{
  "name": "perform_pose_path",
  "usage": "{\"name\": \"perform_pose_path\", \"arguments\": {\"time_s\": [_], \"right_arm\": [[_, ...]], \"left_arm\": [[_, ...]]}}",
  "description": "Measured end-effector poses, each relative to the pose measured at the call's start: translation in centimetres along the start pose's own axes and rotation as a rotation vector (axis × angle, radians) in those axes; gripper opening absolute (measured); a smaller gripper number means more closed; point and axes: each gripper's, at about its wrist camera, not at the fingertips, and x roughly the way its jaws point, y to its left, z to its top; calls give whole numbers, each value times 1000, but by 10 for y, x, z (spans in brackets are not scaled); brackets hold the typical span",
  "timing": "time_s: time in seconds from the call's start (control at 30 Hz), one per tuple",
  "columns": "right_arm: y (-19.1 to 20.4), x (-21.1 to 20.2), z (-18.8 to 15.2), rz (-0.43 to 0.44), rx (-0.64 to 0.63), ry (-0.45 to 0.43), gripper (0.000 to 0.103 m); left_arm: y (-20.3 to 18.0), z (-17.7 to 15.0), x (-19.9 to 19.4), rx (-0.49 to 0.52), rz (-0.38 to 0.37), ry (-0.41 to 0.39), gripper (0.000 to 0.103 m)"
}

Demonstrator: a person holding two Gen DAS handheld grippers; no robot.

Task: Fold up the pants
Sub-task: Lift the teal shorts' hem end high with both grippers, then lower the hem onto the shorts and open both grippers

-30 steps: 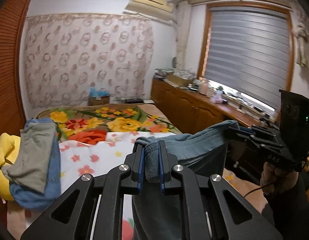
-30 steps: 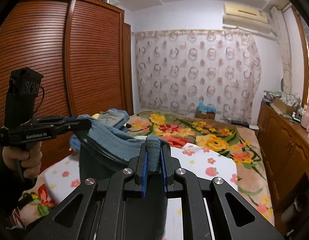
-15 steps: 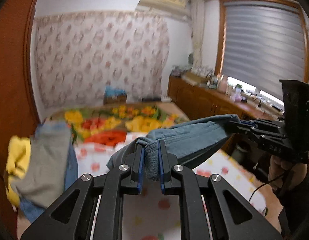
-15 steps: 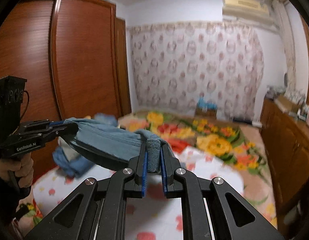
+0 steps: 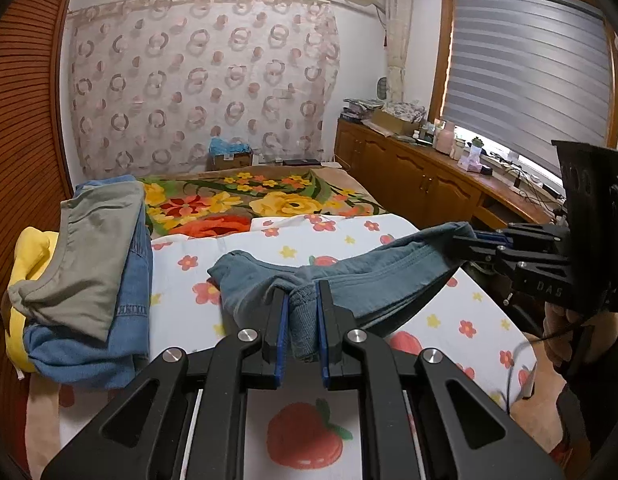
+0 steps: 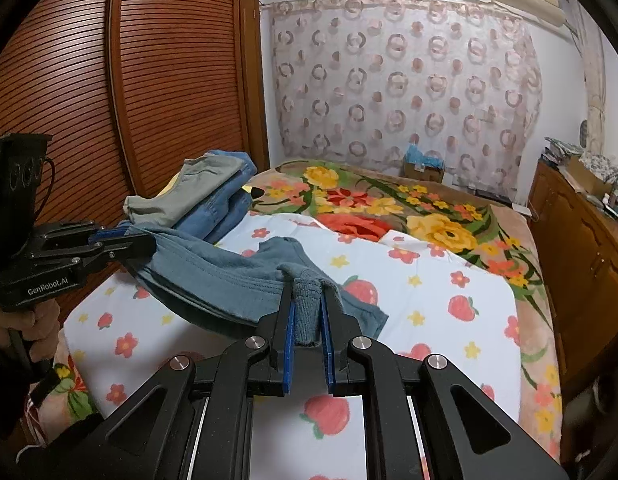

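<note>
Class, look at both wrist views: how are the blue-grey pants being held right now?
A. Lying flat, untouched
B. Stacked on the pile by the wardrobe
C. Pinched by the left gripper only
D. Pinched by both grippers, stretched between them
D: the left gripper and right gripper each pinch the pants, which span between them above the bed.

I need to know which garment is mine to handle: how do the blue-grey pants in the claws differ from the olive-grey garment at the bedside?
The blue-grey pants are stretched between the left claw and right claw; the olive-grey garment is gripped by neither. The pants partly touch the strawberry sheet; the olive-grey garment lies atop a pile on denim. Both are soft cloth on the bed.
</note>
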Motion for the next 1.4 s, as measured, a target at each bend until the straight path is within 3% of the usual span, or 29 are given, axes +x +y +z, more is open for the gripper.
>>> {"name": "perform_pose_path", "arguments": {"time_s": [0.37, 0.8, 1.4], "right_arm": [[15, -1, -51, 4, 12, 24, 12], [19, -3, -76, 41, 39, 55, 12], [23, 12, -108, 69, 79, 151, 12]], "left_arm": [[-9, -16, -17, 19, -25, 8, 14], [-21, -52, -31, 38, -57, 39, 14], [-25, -107, -22, 22, -76, 146, 14]]}}
